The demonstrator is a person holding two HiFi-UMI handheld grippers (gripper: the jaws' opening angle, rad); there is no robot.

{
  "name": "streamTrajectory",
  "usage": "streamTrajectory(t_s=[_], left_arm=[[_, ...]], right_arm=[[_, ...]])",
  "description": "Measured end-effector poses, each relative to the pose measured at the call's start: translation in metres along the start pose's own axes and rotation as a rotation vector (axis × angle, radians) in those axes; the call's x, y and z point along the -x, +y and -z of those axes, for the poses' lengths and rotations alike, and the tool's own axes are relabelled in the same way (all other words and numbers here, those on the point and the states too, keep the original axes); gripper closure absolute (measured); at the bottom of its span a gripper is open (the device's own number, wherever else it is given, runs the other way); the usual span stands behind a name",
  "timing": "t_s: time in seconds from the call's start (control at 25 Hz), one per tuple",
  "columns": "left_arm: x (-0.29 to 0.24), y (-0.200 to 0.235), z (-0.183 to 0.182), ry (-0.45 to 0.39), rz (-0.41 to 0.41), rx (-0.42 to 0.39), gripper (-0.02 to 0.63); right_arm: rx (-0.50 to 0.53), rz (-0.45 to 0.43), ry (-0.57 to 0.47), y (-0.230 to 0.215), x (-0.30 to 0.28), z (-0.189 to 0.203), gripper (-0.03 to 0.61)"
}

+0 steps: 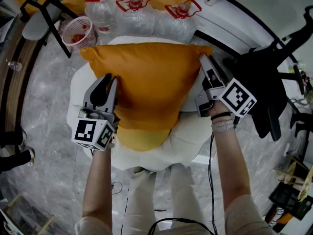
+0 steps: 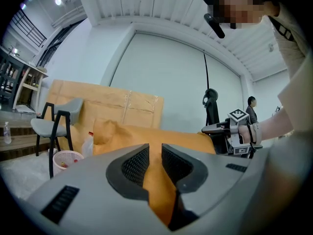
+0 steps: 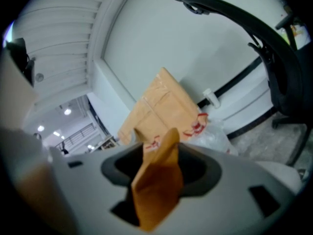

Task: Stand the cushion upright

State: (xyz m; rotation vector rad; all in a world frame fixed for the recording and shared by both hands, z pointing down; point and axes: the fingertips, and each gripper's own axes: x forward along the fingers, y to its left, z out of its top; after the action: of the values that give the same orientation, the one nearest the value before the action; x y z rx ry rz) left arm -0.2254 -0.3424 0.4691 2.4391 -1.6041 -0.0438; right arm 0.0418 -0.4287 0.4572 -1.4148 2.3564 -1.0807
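Jaws: my left gripper [image 1: 110, 78] pinches the cushion [image 1: 146, 77], right gripper [image 1: 203, 58] stands open around its corner | cushion looks propped on edge | left release yet to do, I judge.

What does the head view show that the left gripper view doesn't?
Only the head view: the orange cushion's full outline, the white surface it rests on, and the marble floor. Only the left gripper view: cushion fabric pinched between the left tongs' pads, the ceiling, and a person standing in the background. Both: the cushion, the right tongs at its opposite side, and the pink basket.
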Motion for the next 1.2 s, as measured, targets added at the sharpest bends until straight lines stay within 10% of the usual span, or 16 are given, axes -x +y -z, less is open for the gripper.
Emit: streamTrajectory(t_s=[1.2], left_arm=[[0.048,-0.039,0.01,0.0,0.016,0.037,0.529]], right_arm=[[0.39,-0.12,0.163,0.065,0.073,0.086,0.432]])
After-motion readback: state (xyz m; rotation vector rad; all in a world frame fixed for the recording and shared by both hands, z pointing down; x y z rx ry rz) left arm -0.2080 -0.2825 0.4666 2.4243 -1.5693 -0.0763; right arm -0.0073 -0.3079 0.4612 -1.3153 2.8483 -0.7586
